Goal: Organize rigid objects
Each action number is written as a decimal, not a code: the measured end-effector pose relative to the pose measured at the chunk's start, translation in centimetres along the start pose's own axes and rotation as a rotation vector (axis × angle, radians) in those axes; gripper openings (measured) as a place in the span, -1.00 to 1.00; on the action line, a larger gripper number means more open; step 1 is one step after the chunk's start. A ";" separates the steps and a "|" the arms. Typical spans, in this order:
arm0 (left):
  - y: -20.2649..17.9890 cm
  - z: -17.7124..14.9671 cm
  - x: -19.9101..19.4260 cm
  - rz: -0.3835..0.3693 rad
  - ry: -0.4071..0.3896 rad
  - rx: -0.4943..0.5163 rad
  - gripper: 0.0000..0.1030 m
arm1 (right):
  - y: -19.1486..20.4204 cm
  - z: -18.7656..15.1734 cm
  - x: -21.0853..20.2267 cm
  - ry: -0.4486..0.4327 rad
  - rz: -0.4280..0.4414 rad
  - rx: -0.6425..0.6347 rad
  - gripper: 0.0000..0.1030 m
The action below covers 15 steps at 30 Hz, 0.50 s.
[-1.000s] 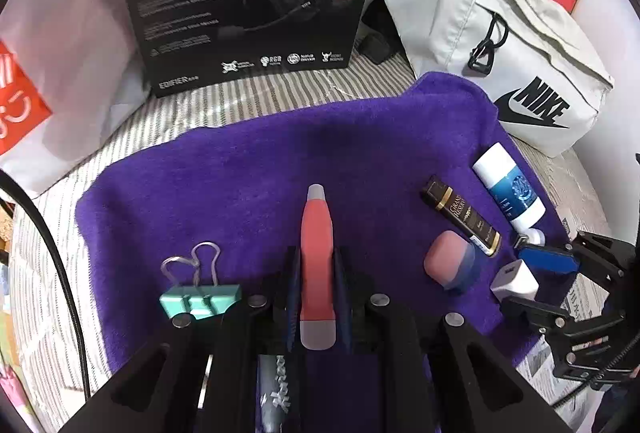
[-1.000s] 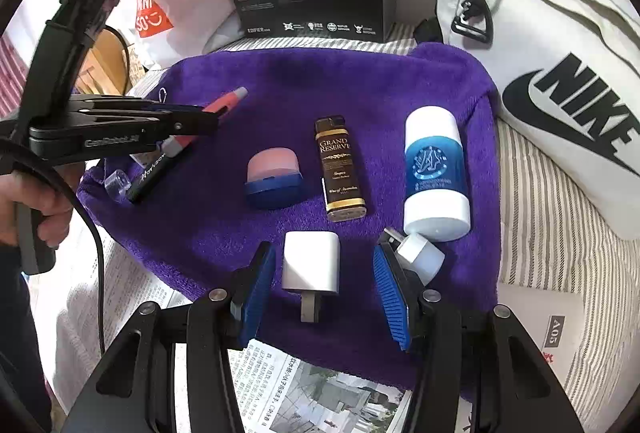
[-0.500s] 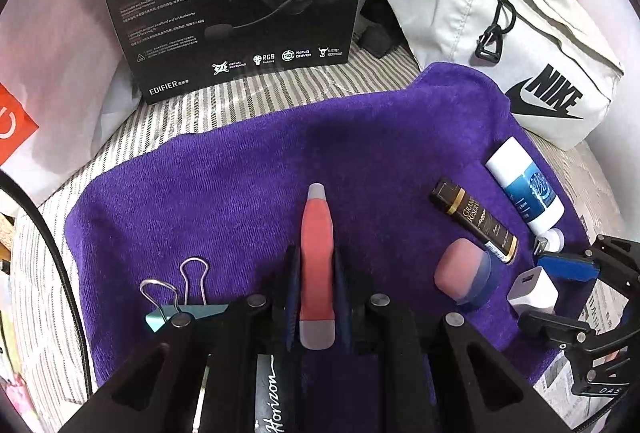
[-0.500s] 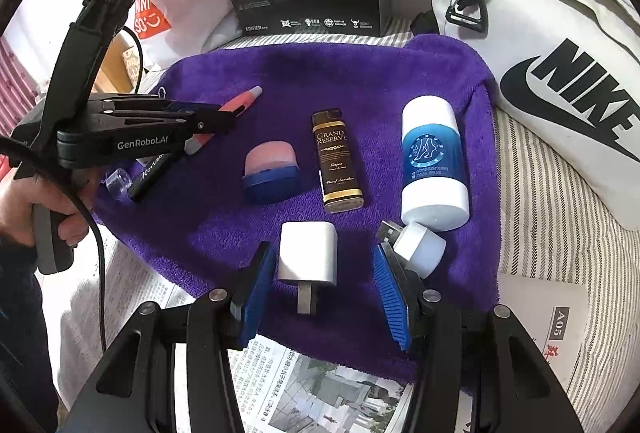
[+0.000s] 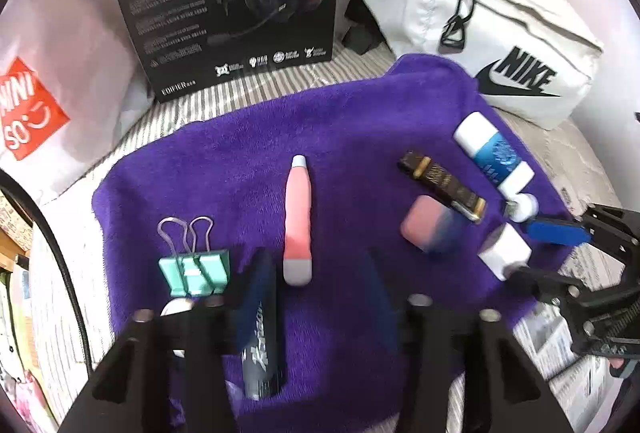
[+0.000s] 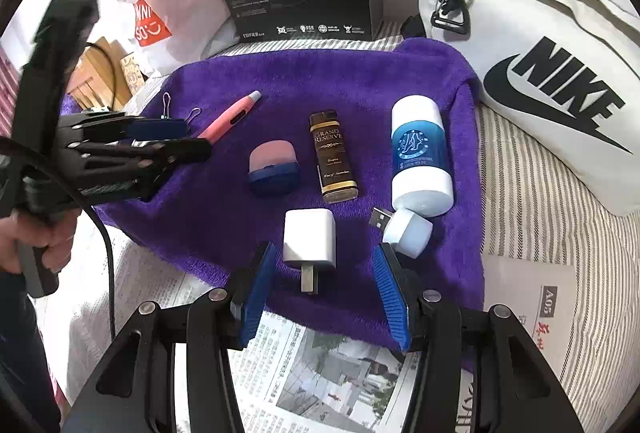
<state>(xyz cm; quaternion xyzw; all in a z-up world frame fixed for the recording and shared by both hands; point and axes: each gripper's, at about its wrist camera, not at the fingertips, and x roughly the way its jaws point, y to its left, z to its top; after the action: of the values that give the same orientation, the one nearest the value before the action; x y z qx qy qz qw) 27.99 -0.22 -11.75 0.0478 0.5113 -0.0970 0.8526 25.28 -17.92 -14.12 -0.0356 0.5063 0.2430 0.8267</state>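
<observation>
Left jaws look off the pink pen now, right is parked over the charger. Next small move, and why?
Probably back the left gripper up and away: its jaws are opening and the pink pen lies free on the purple towel. Then the right gripper, open around the white charger, could close.

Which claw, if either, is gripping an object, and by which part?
Neither. The left claw is opening, pink pen released; the right claw stands open around the white charger.
</observation>
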 end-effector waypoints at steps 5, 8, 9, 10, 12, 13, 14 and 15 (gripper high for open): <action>0.2 -1.5 -1.2 0.017 0.001 -0.016 0.18 | 0.0 -0.4 -0.5 -0.013 -0.013 0.025 0.01; 0.0 -2.7 -1.8 -0.002 0.007 -0.020 0.18 | 0.0 -0.6 -0.8 -0.022 -0.019 0.039 0.01; -0.1 -2.8 -1.7 -0.001 0.008 -0.018 0.18 | -0.1 -0.7 -1.0 -0.024 -0.021 0.042 0.02; -0.2 -3.1 -1.9 0.001 0.009 -0.018 0.18 | -0.1 -0.8 -1.1 -0.026 -0.025 0.047 0.05; -0.1 -3.7 -2.1 0.002 0.011 -0.033 0.23 | -0.2 -1.0 -1.2 -0.031 -0.037 0.058 0.12; 0.0 -3.9 -2.1 0.001 0.014 -0.042 0.29 | -0.3 -1.0 -1.2 -0.032 -0.040 0.064 0.14; 0.1 -4.2 -2.0 -0.001 0.018 -0.051 0.31 | -0.3 -1.1 -1.2 -0.034 -0.039 0.070 0.15; 0.2 -4.5 -2.0 -0.003 0.022 -0.061 0.32 | -0.3 -1.1 -1.2 -0.037 -0.042 0.071 0.15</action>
<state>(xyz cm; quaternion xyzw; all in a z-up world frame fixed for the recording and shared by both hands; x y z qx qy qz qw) 23.24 0.98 -12.17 0.0223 0.5234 -0.0821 0.8479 24.08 -18.95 -13.66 -0.0124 0.4985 0.2082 0.8414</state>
